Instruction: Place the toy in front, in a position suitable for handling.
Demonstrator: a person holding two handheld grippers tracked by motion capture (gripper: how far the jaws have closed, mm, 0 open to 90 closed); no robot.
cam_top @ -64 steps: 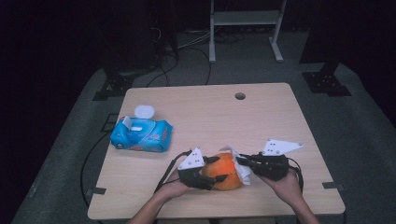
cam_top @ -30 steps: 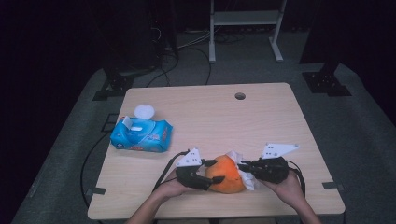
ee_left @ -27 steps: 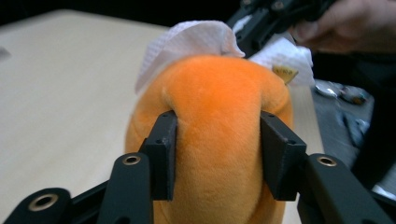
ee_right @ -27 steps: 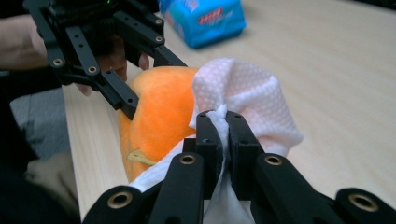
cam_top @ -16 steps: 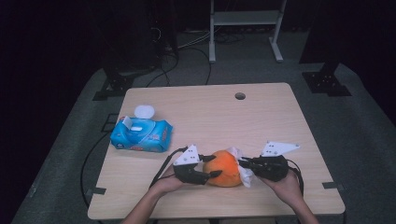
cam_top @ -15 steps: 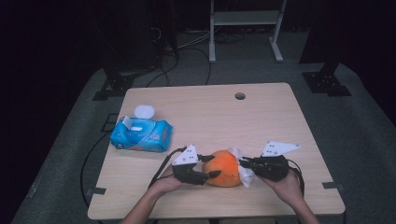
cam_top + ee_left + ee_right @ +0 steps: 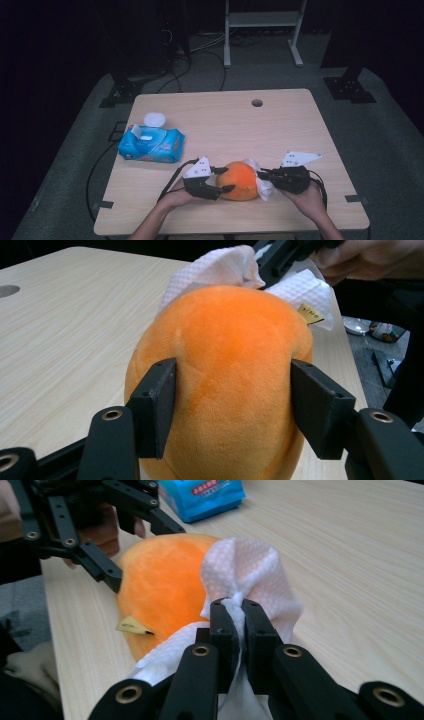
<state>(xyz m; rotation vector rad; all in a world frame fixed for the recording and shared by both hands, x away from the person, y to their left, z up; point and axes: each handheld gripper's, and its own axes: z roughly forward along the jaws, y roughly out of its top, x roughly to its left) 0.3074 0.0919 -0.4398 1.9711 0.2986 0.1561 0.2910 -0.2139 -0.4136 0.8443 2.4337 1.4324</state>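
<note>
Near the table's (image 7: 300, 120) front edge, the left claw (image 7: 223, 180) brackets an orange plush ball (image 7: 240, 180), its jaws just easing apart, pads at either flank. Opposite, the right claw (image 7: 262, 175) pinches a white wipe (image 7: 263, 186) against the ball's far side.

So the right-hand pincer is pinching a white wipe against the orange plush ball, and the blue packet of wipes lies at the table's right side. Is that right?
Not quite: the blue packet of wipes lies at the table's left side, as the high view shows. The rest holds: the right gripper is shut on the white wipe, right beside the orange plush ball.
</note>
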